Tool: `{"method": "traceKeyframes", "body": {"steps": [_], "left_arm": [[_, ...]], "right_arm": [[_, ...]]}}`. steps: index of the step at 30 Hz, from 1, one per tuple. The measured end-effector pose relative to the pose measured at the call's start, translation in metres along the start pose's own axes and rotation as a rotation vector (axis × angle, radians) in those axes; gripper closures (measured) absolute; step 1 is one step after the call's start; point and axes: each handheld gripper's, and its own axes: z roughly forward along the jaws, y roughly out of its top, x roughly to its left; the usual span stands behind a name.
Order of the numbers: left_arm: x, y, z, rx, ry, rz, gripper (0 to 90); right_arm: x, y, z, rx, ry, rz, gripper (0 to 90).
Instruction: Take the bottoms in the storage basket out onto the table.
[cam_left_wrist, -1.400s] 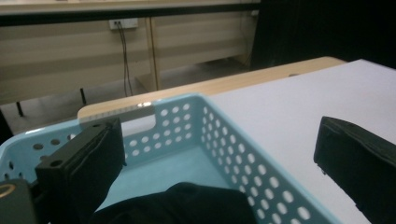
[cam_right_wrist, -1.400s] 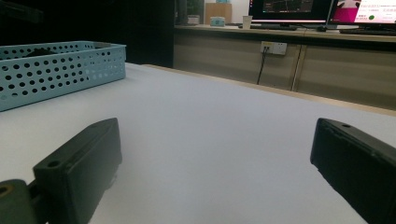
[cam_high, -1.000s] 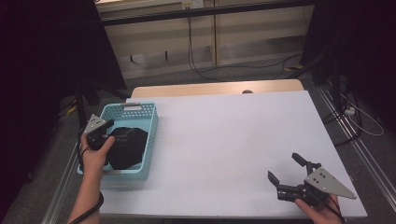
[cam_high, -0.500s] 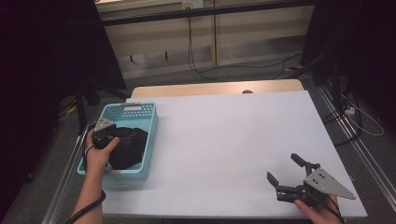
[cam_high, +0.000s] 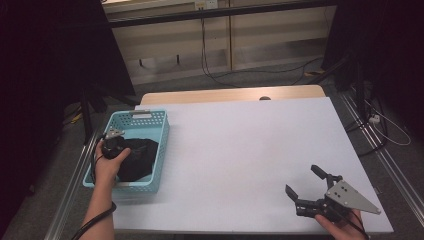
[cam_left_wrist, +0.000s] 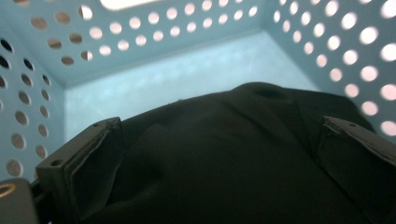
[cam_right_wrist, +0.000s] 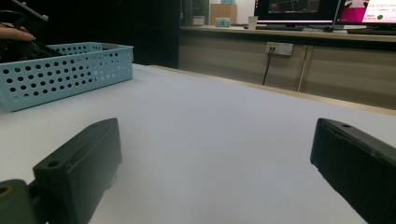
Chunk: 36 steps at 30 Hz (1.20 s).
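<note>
The left gripper (cam_left_wrist: 219, 186) dips into the blue basket (cam_high: 159, 150), jaws wide around the black cloth (cam_left_wrist: 233, 154), probably to grab it. The right gripper (cam_high: 306, 187) waits open on the table (cam_high: 240, 145).

Left gripper (cam_high: 116, 142) points steeply downward, jaws spread wide. Right gripper (cam_high: 307, 186) rests low, level, jaws wide apart.

I am looking at a white worktop (cam_high: 240, 150) that is carrying a light blue perforated basket (cam_high: 159, 145) near its left edge. The basket is sitting flat on the white surface, with a strip of bare wood (cam_high: 225, 95) showing along the worktop's far edge. The right tool (cam_high: 306, 193) is hovering low over the near right corner.
</note>
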Motion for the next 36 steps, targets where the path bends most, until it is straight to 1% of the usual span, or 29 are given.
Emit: {"method": "traceKeyframes", "body": {"steps": [1,3,4,7,8,9,10,11,14,15,18,21,29,30,32,34,35,36], "left_arm": [[0.001,-0.002,0.002,0.026,-0.006,-0.02,0.9],[0.002,-0.002,0.003,0.031,-0.003,-0.026,0.2],[0.002,-0.004,0.005,0.045,-0.003,-0.059,0.0],[0.003,-0.005,0.007,0.051,-0.005,-0.071,0.0],[0.004,-0.006,0.008,0.062,-0.013,-0.087,0.0],[0.004,-0.006,0.008,0.062,-0.013,-0.087,0.0],[0.004,-0.008,0.009,0.068,-0.014,-0.125,0.0],[0.004,-0.008,0.01,0.076,-0.013,-0.148,0.0],[0.003,-0.008,0.011,0.08,-0.005,-0.158,0.0],[0.001,-0.008,0.012,0.084,0.006,-0.149,0.0],[0.001,-0.009,0.013,0.086,0.01,-0.149,0.0],[-0.002,-0.011,0.014,0.072,0.022,-0.167,0.0],[-0.006,-0.01,0.014,0.088,0.047,-0.179,1.7],[-0.006,-0.009,0.014,0.094,0.05,-0.17,1.9],[-0.007,-0.008,0.015,0.104,0.056,-0.182,2.5],[-0.007,-0.007,0.014,0.115,0.055,-0.179,5.2],[-0.007,-0.006,0.014,0.125,0.057,-0.185,5.2],[-0.008,-0.004,0.013,0.141,0.058,-0.193,7.7]], "right_arm": [[0.0,0.0,0.0,-0.001,0.001,0.001,1.3],[0.0,0.0,0.0,-0.001,0.002,0.0,1.3],[0.0,0.0,0.0,-0.002,0.002,0.001,1.3],[0.001,0.0,-0.001,-0.004,0.003,0.002,1.3],[0.001,0.0,-0.001,-0.004,0.004,0.002,1.3],[0.001,0.0,-0.001,-0.004,0.004,0.002,1.3],[0.001,0.0,-0.001,-0.002,0.005,0.002,1.3],[0.001,0.0,-0.001,-0.002,0.006,0.002,1.3],[0.001,0.0,-0.001,0.0,0.004,0.003,1.3],[0.001,0.0,-0.001,0.001,0.005,0.003,1.3],[0.001,0.0,-0.001,0.001,0.004,0.002,1.3],[0.001,0.0,-0.001,0.004,0.005,0.003,1.3],[0.002,0.0,0.0,0.001,0.009,-0.003,1.5],[0.002,0.001,0.0,0.0,0.01,-0.004,1.4],[0.002,0.001,0.0,-0.002,0.012,-0.005,1.5],[0.003,0.001,0.0,-0.005,0.014,-0.005,1.5],[0.003,0.001,0.0,-0.005,0.014,-0.005,1.5],[0.003,0.001,0.0,-0.002,0.015,-0.005,1.6]]}}
